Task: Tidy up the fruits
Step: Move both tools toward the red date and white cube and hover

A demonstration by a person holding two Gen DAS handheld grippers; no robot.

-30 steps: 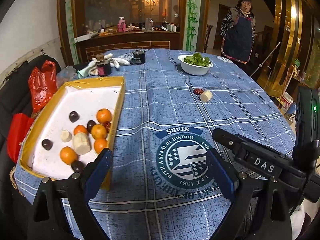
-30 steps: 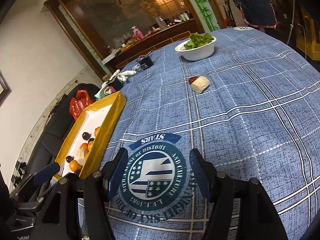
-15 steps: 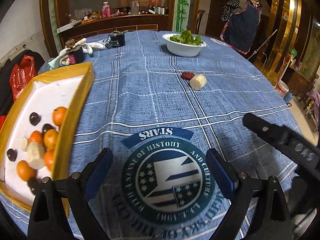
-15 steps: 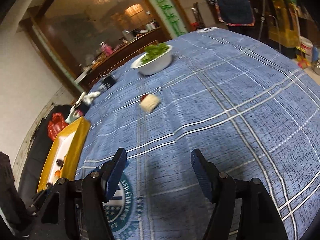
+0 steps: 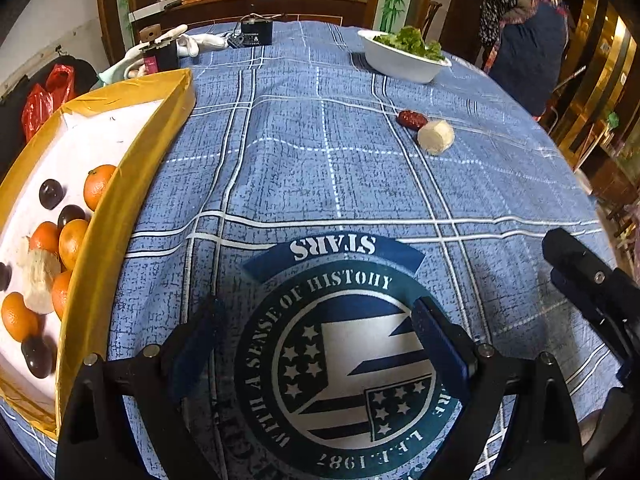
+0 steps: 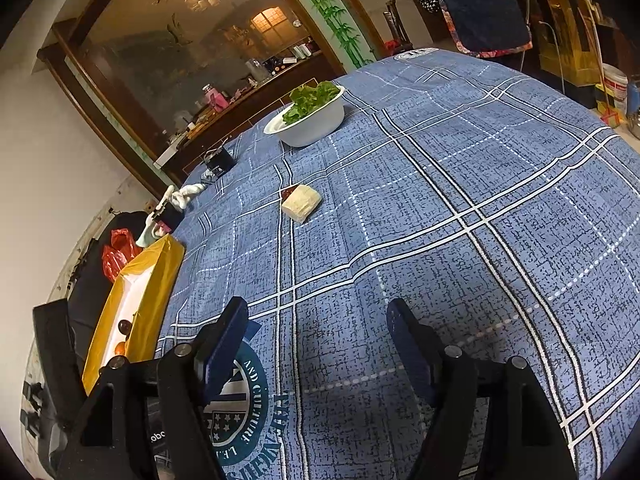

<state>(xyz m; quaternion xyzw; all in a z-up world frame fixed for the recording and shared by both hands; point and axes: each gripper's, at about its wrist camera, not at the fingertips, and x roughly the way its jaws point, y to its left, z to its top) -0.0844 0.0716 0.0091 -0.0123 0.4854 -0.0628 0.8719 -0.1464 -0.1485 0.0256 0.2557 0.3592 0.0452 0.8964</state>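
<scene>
Two stray pieces — a pale chunk of fruit [image 6: 301,202] and a red date [image 5: 411,119] touching it — lie mid-tabletop [image 5: 360,184], well apart from the yellow tray [image 5: 120,200] of oranges [image 5: 98,186]. Both the left gripper [image 5: 316,344] and right gripper [image 6: 318,344] hover spread and empty. A pinch on the chunk could likely knock the date rolling. A bowl of greens [image 6: 310,114] sits beyond; nothing blocks the reach.

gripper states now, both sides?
left gripper: open, holding nothing.
right gripper: open, holding nothing.
</scene>
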